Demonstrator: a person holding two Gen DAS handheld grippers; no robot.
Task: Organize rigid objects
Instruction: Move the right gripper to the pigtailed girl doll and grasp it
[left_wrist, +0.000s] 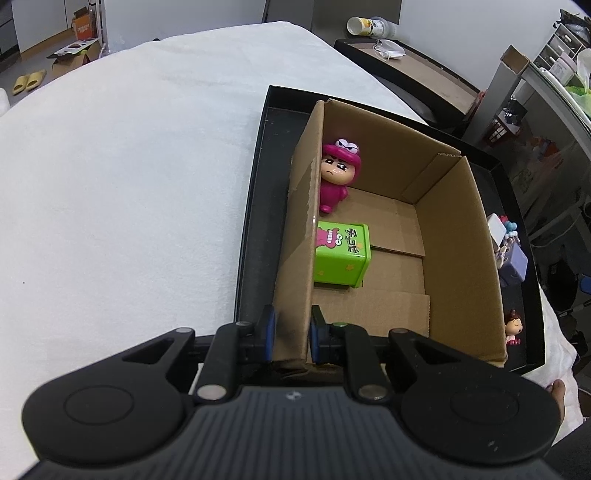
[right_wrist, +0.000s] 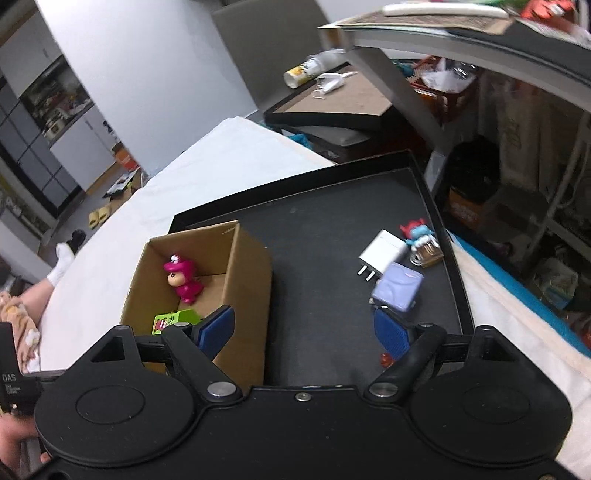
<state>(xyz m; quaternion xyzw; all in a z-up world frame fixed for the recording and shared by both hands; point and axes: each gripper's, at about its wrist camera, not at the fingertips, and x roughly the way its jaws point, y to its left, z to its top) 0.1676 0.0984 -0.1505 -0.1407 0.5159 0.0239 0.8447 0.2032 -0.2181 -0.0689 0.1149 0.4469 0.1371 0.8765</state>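
A cardboard box (left_wrist: 454, 236) stands in a black tray (left_wrist: 258, 192). My left gripper (left_wrist: 291, 328) is shut on the box's left wall near its front corner. Inside lie a pink figure (left_wrist: 336, 173) and a green tin (left_wrist: 341, 254). In the right wrist view the box (right_wrist: 243, 273) sits left on the tray (right_wrist: 325, 229), with the pink figure (right_wrist: 183, 278) and green tin (right_wrist: 173, 319) in it. My right gripper (right_wrist: 304, 326) hangs open above the tray with nothing between its fingers. A lilac cube (right_wrist: 397, 286), a white charger (right_wrist: 380, 253) and a blue-and-red figure (right_wrist: 419, 236) lie to its right.
The tray rests on a white cloth (left_wrist: 129, 184). A small red-dressed figure (left_wrist: 514, 330) stands at the tray's right edge beside the box. A second black tray (right_wrist: 332, 107) with a cup and a mask sits beyond. Shelving (right_wrist: 517, 147) crowds the right side.
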